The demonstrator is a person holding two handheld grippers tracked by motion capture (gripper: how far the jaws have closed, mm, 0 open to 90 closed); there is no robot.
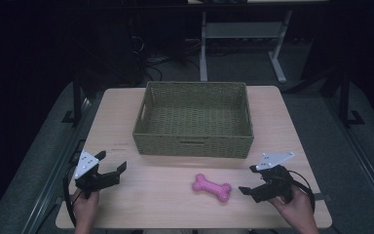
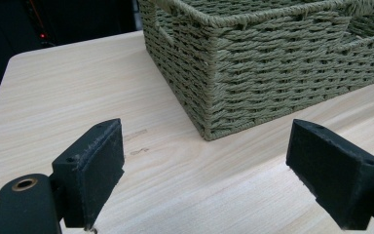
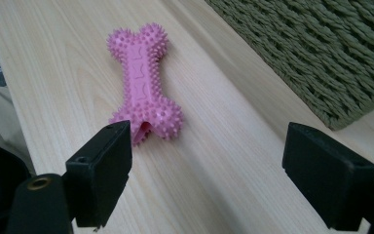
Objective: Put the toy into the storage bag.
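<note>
On bench (image 1: 126, 122): bone toy (image 1: 211, 187) before basket (image 1: 193, 146); right hand-held gripper (image 1: 247, 190) jaws apart, aimed toyward, likely for pickup; left hand-held gripper (image 1: 111, 163) apart, idle.

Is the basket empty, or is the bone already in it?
Empty. The high view shows only bare weave inside the basket; the pink bone lies on the table in front of it.

Spiky pink bone toy (image 1: 211, 187) flat before basket (image 1: 193, 144)
</note>
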